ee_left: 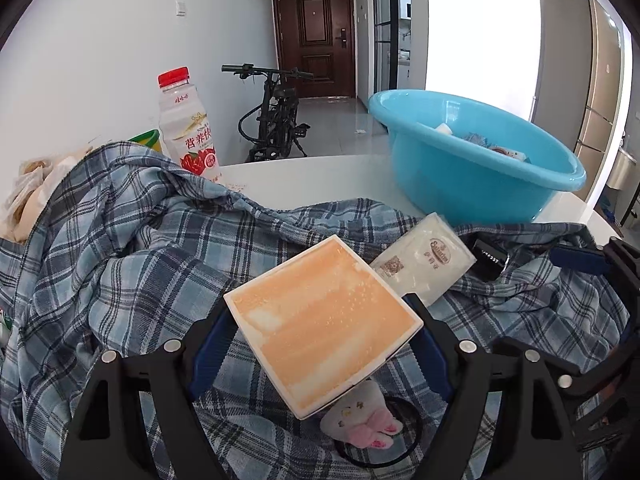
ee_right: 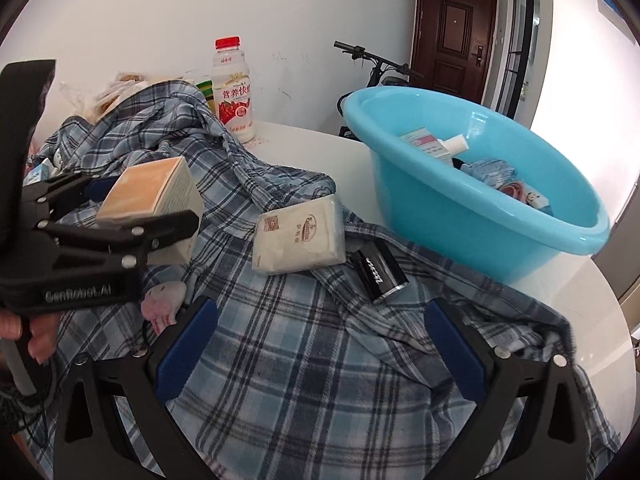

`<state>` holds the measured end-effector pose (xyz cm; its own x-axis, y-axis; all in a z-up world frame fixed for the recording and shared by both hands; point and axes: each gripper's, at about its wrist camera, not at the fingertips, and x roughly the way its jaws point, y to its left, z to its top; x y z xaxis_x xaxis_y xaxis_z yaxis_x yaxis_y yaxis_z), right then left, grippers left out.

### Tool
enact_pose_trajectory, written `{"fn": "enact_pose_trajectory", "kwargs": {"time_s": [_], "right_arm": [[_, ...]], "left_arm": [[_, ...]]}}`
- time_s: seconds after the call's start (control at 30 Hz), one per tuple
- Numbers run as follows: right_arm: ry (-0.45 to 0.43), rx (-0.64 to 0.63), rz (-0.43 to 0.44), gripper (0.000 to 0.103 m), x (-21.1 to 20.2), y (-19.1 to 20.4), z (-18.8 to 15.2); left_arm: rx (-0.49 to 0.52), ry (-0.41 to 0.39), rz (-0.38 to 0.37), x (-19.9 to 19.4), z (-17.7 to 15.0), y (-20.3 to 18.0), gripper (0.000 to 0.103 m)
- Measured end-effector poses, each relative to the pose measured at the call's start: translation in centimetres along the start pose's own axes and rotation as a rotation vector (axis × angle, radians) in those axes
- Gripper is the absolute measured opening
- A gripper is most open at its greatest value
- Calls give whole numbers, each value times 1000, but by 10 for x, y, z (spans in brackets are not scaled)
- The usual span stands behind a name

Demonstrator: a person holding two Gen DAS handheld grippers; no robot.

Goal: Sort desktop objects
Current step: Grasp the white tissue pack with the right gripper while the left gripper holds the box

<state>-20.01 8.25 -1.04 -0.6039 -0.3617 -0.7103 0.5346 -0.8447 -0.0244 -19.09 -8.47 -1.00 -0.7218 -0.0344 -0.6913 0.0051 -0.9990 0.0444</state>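
My left gripper (ee_left: 324, 328) is shut on an orange-topped white box (ee_left: 320, 320) and holds it above the plaid shirt (ee_left: 140, 248); the box also shows in the right wrist view (ee_right: 154, 196). A white tissue pack (ee_right: 298, 236) and a small black box (ee_right: 378, 270) lie on the shirt ahead of it. A blue basin (ee_right: 480, 200) with several items inside stands at the back right. My right gripper (ee_right: 320, 344) is open and empty over the shirt, near the table's front. A small plush toy (ee_left: 364, 420) lies under the held box.
A red-capped drink bottle (ee_left: 188, 128) stands at the back left beside a plastic bag (ee_left: 32, 184) of snacks. The white round table (ee_right: 308, 148) shows between bottle and basin. A bicycle (ee_left: 276, 116) stands on the floor behind the table.
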Motion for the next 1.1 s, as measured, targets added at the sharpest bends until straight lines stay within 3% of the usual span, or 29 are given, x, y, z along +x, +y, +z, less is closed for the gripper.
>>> {"fn": "enact_pose_trajectory", "kwargs": {"time_s": [0.17, 0.33, 0.63, 0.83, 1.1], "right_arm": [[32, -68, -16, 103, 24, 19, 6], [-5, -106, -9, 103, 33, 29, 7], [-9, -80, -29, 103, 46, 24, 14], [30, -109, -66, 103, 64, 27, 17], [20, -172, -109, 103, 74, 34, 20]], "left_arm": [[-30, 8, 17, 5, -1, 14, 83], [-78, 21, 26, 11, -1, 27, 83], [-38, 16, 15, 11, -5, 16, 83], [-15, 11, 17, 9, -6, 11, 83], [-26, 16, 37, 11, -7, 19, 83]]}}
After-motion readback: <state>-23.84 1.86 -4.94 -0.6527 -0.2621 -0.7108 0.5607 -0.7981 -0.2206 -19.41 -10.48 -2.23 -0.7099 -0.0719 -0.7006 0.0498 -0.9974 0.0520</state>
